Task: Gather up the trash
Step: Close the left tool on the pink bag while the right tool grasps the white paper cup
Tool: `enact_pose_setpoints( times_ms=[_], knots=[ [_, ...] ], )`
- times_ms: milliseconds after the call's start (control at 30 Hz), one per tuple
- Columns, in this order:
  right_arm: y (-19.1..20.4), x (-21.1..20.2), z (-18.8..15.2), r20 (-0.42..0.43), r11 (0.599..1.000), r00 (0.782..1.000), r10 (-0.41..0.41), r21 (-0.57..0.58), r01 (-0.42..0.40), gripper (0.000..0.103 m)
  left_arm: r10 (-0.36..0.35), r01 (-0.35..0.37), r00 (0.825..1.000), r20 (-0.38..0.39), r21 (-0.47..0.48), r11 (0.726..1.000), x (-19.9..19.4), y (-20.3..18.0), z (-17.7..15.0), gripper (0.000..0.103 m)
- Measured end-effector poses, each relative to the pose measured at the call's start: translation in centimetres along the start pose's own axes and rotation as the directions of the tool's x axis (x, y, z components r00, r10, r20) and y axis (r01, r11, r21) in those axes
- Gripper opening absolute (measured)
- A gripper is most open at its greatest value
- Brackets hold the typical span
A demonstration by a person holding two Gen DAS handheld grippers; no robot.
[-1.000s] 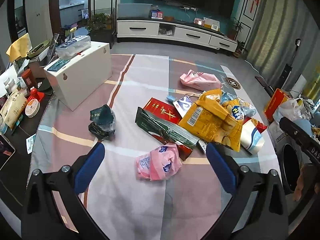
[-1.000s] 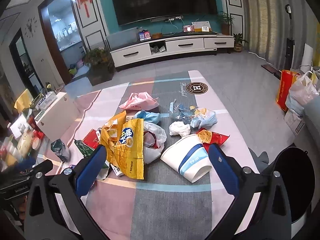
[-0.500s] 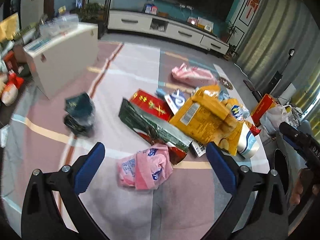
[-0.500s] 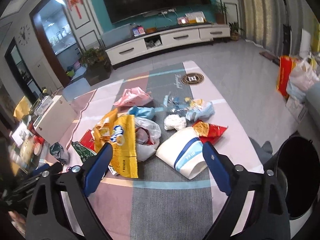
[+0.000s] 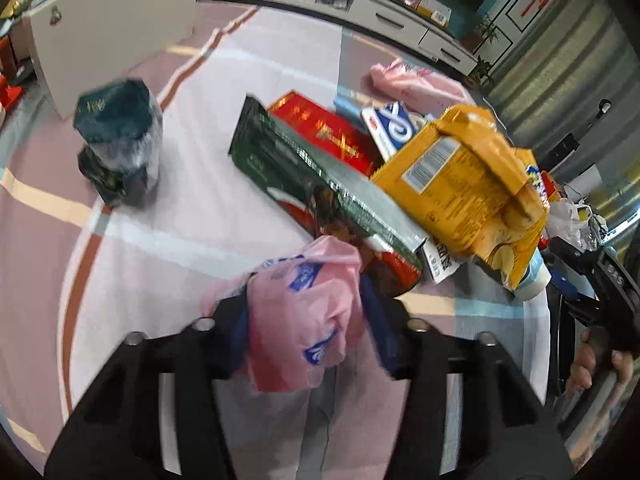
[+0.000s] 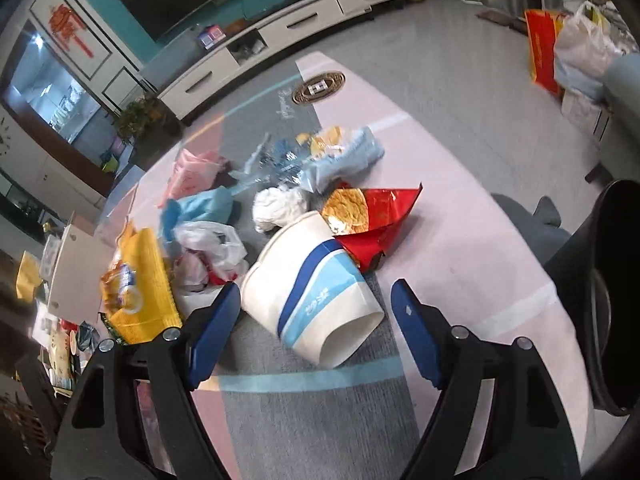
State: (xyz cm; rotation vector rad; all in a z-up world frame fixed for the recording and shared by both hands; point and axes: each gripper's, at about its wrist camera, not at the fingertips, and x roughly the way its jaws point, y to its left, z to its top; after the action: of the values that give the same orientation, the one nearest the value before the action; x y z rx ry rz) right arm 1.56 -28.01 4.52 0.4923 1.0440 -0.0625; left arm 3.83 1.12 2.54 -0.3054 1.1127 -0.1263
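Trash lies piled on a striped rug. In the left wrist view my left gripper is shut on a crumpled pink plastic bag. Behind it lie a green foil packet, a red box and a yellow chip bag. In the right wrist view my right gripper is open, its blue fingers either side of a white paper cup with blue stripes lying on its side. A red snack bag touches the cup's far end.
A black trash bin stands at the right. A dark green wrapped bundle lies alone at the left, near a white cabinet. A pink bag, white tissue and blue wrappers lie farther back.
My left gripper dropped forward and closed on the pink bag. My right gripper moved down and forward until its open fingers flank the paper cup.
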Motion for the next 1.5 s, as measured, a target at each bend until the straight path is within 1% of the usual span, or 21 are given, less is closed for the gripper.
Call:
enact_pose_setpoints(
  times_ms=[100,200,333,367,433,467,533,633,700,833,867,900,1067,1167,1233,1300,1333,1367,1400,1433,1500],
  knots=[
    [-0.4,1.0,0.0,-0.015,1.000,1.000,-0.023,0.003,0.023,0.078,0.003,-0.003,1.000,0.007,0.010,1.000,-0.2,-0.2,0.1,0.046],
    [-0.9,1.9,0.1,-0.033,1.000,0.999,-0.025,0.015,0.025,0.078,-0.018,0.018,1.000,0.006,-0.004,1.000,-0.8,-0.2,0.0,0.045],
    [-1.1,2.2,0.0,-0.046,1.000,0.999,-0.017,0.021,0.018,0.077,-0.052,0.052,0.998,0.033,-0.010,0.999,-2.4,-0.3,0.2,0.045],
    [-1.2,2.3,0.0,-0.046,1.000,0.999,-0.015,0.018,0.016,0.074,-0.059,0.059,0.997,0.040,-0.010,0.998,-2.7,-0.4,0.2,0.045],
    [-1.2,2.5,-0.2,-0.058,1.000,0.998,-0.010,0.010,0.010,0.063,-0.074,0.075,0.996,0.056,-0.009,0.997,-3.5,-0.6,0.2,0.045],
    [-1.3,2.5,-0.2,-0.059,1.000,0.998,0.013,0.014,-0.013,0.060,-0.080,0.080,0.995,0.060,-0.008,0.997,-3.9,-0.7,0.2,0.045],
    [-1.2,2.4,-0.2,-0.060,0.999,0.998,0.026,0.021,-0.025,0.046,-0.091,0.091,0.993,0.071,0.000,0.996,-4.5,-1.0,0.1,0.045],
    [-1.2,1.7,-0.4,-0.056,0.998,0.997,0.054,0.018,-0.053,0.034,-0.103,0.103,0.990,0.093,0.008,0.995,-5.6,-1.4,0.1,0.045],
    [-1.1,0.9,-0.6,-0.049,0.996,0.995,0.088,0.011,-0.087,0.031,-0.113,0.112,0.988,0.102,0.013,0.994,-6.0,-1.5,0.2,0.045],
    [0.1,-0.8,-1.1,-0.021,0.995,0.995,0.094,-0.030,-0.094,0.028,-0.126,0.122,0.983,0.135,0.039,0.992,-7.6,-2.2,-0.1,0.045],
    [0.4,-1.0,-1.0,-0.017,0.994,0.994,0.104,-0.036,-0.105,0.020,-0.128,0.123,0.982,0.142,0.044,0.991,-7.8,-2.3,-0.1,0.045],
    [0.8,-1.8,-1.2,-0.009,0.992,0.993,0.116,-0.054,-0.117,0.001,-0.131,0.125,0.980,0.151,0.048,0.991,-8.2,-2.5,-0.2,0.045],
    [2.3,-4.0,-1.8,0.028,0.986,0.993,0.116,-0.128,-0.111,0.001,-0.147,0.133,0.974,0.175,0.085,0.987,-9.4,-3.5,-0.6,0.045],
    [2.5,-3.8,-2.0,-0.021,0.984,0.996,0.085,-0.157,-0.087,0.001,-0.135,0.119,0.975,0.174,0.098,0.988,-9.4,-3.9,-0.8,0.045],
    [2.1,-3.1,-2.1,-0.073,0.986,0.993,0.090,-0.138,-0.099,0.015,-0.133,0.118,0.977,0.166,0.099,0.988,-9.3,-4.0,-0.8,0.045],
    [2.1,-2.4,-2.7,-0.140,0.984,0.988,0.070,-0.150,-0.091,0.075,-0.135,0.120,0.978,0.162,0.097,0.988,-9.3,-3.9,-0.8,0.045],
    [2.2,-2.3,-3.0,-0.147,0.982,0.988,0.056,-0.171,-0.081,0.081,-0.133,0.119,0.978,0.159,0.096,0.988,-9.2,-3.9,-0.8,0.045],
    [2.7,-2.5,-3.3,-0.119,0.975,0.992,0.043,-0.214,-0.068,0.081,-0.131,0.117,0.979,0.156,0.096,0.988,-9.2,-3.8,-0.8,0.045],
    [3.0,-2.6,-3.5,-0.102,0.969,0.994,0.027,-0.243,-0.051,0.084,-0.130,0.116,0.980,0.153,0.097,0.989,-9.1,-3.8,-0.9,0.045],
    [3.5,-2.6,-3.8,-0.086,0.960,0.996,0.000,-0.278,-0.024,0.091,-0.130,0.116,0.980,0.152,0.097,0.989,-9.1,-3.8,-0.9,0.045],
    [4.3,-2.1,-4.4,-0.083,0.941,0.996,-0.028,-0.339,-0.002,0.095,-0.130,0.116,0.980,0.151,0.098,0.988,-9.1,-3.8,-0.9,0.045]
  ],
)
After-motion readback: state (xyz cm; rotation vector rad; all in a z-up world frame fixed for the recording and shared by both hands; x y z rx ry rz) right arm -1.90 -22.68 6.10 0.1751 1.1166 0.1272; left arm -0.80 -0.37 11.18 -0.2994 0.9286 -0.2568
